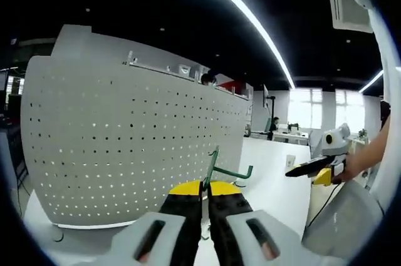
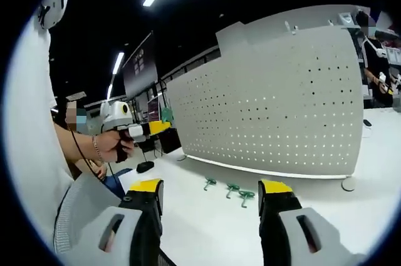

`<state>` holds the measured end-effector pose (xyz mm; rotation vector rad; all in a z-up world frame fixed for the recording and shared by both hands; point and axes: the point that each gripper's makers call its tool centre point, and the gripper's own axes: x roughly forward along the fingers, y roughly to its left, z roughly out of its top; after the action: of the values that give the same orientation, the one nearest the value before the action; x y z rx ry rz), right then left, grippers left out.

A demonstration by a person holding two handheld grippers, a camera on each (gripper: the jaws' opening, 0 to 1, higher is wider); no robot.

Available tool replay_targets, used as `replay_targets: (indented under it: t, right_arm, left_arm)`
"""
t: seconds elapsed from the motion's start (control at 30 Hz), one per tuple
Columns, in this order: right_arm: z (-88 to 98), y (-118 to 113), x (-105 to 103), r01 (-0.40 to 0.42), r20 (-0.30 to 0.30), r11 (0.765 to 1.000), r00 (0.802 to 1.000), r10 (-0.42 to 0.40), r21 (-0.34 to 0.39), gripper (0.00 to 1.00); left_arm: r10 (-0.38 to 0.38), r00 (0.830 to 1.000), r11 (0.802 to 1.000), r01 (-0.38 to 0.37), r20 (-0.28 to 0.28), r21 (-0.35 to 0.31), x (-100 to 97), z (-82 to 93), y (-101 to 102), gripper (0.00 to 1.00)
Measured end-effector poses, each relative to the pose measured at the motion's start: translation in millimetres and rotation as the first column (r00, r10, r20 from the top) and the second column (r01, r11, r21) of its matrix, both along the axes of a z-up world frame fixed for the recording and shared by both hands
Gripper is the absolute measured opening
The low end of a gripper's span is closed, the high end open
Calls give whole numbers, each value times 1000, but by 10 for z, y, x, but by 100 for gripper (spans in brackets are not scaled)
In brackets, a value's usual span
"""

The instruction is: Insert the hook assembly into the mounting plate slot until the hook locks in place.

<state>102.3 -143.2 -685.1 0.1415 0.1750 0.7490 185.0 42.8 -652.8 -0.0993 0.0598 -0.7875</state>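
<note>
- In the left gripper view, our left gripper (image 1: 205, 198) has its 2 jaws pressed together on a green hook (image 1: 220, 170), which stands up from the yellow jaw tips toward 12 o'clock, its arm bending off toward 3 o'clock.
- Just behind the hook, from 9 to 1 o'clock, stands the white pegboard (image 1: 125, 134), upright on the white table (image 1: 276, 184). The hook is close in front of its right end; we cannot tell whether it touches the board.
- At 3 o'clock in that view, a person's hand (image 1: 352, 167) holds the right gripper (image 1: 294, 173) above the table, well apart from the hook.
- In the right gripper view, our right gripper (image 2: 212, 192) has its 2 jaws spread wide with nothing between them.
- Beyond those jaws, 3 more green hooks (image 2: 228, 189) lie on the table, near the foot of the pegboard, which fills 12 to 3 o'clock.
- At 9 o'clock there, a hand grips the left gripper (image 2: 161, 127) in the air, pointing toward the board's near end.
- A round white foot (image 2: 348, 184) lies on the table below the board's right corner.
</note>
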Motion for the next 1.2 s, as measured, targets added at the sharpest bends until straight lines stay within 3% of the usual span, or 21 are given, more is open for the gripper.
replay_targets:
  t: [0.03,0.1,0.37,1.2]
  right_arm:
    - [97,29,5,-6,42,1000,999,5,27,58]
    - [212,75,-4,-22,72,997,997,17,75,58]
    - [246,150,84,-36,76,997,997,30,73,57]
    - [422,791,383,-133,104,981,987,119,140,55]
  left_arm:
    - [3,1000,1000,-3,-5,-10,4,-2,3,2]
    - [5,1000,1000,-5,-8,-14,6,-4,3,2]
    - [9,1000,1000,-9,-8,-19,19,15,-16,2]
    - [5,999,999,-7,-32,-38,19,16,-212,1]
